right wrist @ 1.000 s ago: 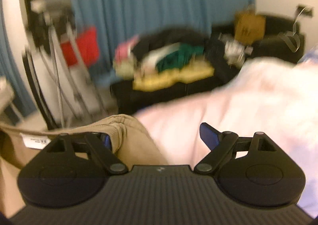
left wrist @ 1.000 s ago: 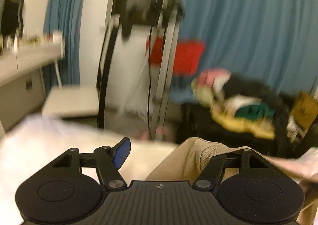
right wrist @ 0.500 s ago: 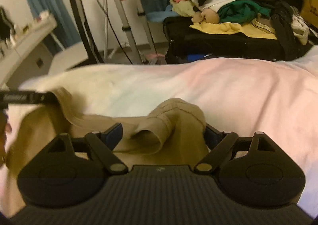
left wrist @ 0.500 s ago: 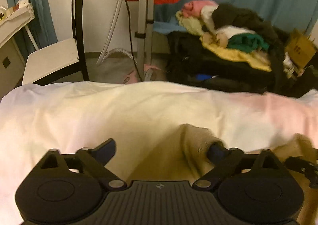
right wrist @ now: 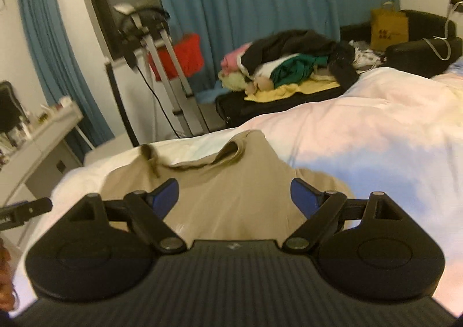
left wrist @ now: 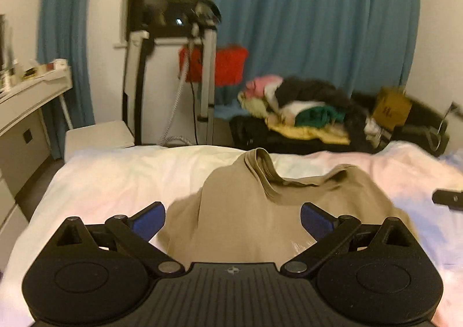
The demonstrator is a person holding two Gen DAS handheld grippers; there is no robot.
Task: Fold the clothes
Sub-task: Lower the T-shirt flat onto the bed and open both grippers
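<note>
A tan shirt (left wrist: 249, 211) lies spread on the bed's pale cover (left wrist: 110, 182), its neckline bunched up at the far end. My left gripper (left wrist: 233, 220) hovers over the near part of the shirt, open wide, its blue pads (left wrist: 150, 220) off the cloth. In the right wrist view the same tan shirt (right wrist: 231, 191) lies ahead. My right gripper (right wrist: 234, 195) is open above it with nothing pinched. Each gripper's black tip shows at the edge of the other's view.
Beyond the bed a heap of clothes (left wrist: 303, 113) sits on a black case. A metal stand (left wrist: 207, 72) with a red cloth, blue curtains (left wrist: 318, 23), a white desk (left wrist: 29, 95) at left and a brown paper bag (right wrist: 389, 26) at right.
The left jaws have spread wider and let the shirt's edge go. Both grippers have drawn back from the neckline, and the shirt now rests flat on the bed ahead of them.
</note>
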